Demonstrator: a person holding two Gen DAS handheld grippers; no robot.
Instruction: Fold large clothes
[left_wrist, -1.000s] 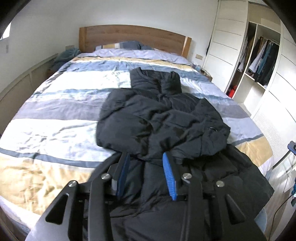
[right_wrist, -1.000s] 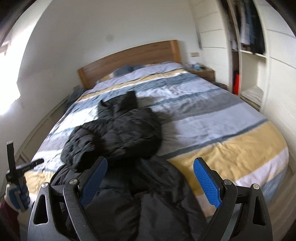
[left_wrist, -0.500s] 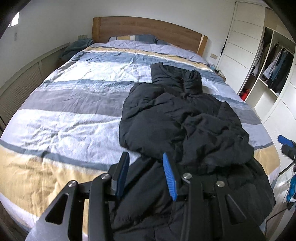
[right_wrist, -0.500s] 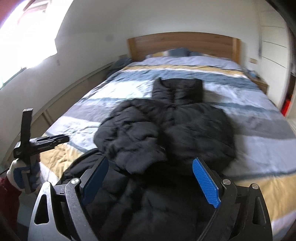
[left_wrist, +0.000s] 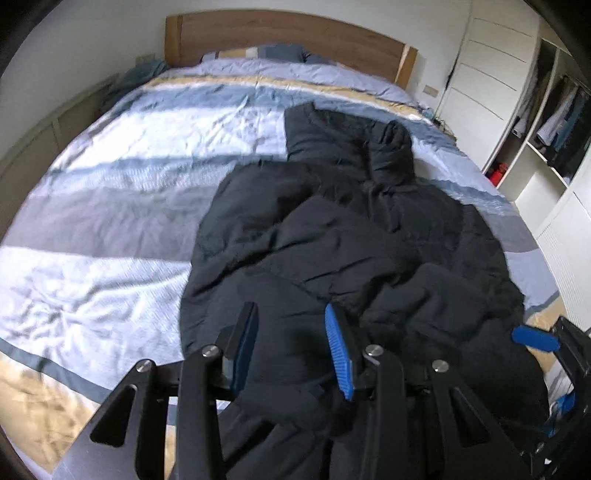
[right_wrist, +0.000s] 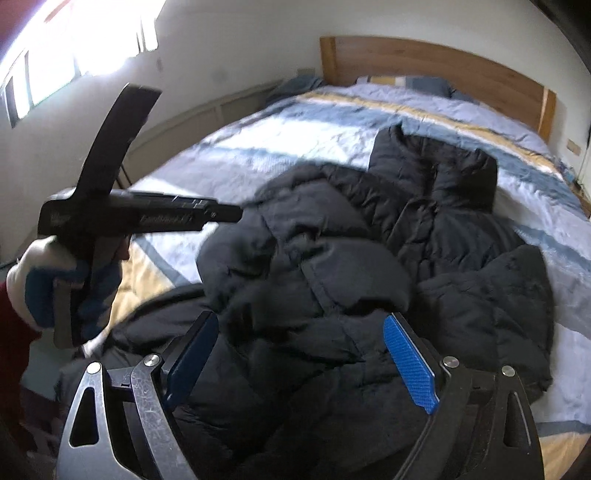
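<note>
A big black padded jacket (left_wrist: 351, 240) lies crumpled on the bed, hood toward the headboard and hem hanging over the foot edge. My left gripper (left_wrist: 290, 310) hovers low over its lower left part. Its jaws are partly apart and dark fabric bulges up between them, unpinched. In the right wrist view a gloved hand (right_wrist: 55, 288) holds that left gripper (right_wrist: 229, 214) beside the jacket (right_wrist: 369, 258). My right gripper (right_wrist: 301, 317) stands wide open just above the jacket's lower middle, holding nothing. One of its blue pads (left_wrist: 535, 338) shows at the right edge of the left wrist view.
The bed carries a striped blue, grey, white and yellow duvet (left_wrist: 110, 221), with a wooden headboard (left_wrist: 277, 37) and pillows (left_wrist: 273, 51). An open wardrobe with hanging clothes (left_wrist: 554, 110) stands to the right. A bright window (right_wrist: 74, 44) and low wall panelling run along the left.
Both grippers have come lower and closer to the jacket. The right one swung from the bed's right side to over the jacket. The left one slid left along the foot. The jacket lies unchanged.
</note>
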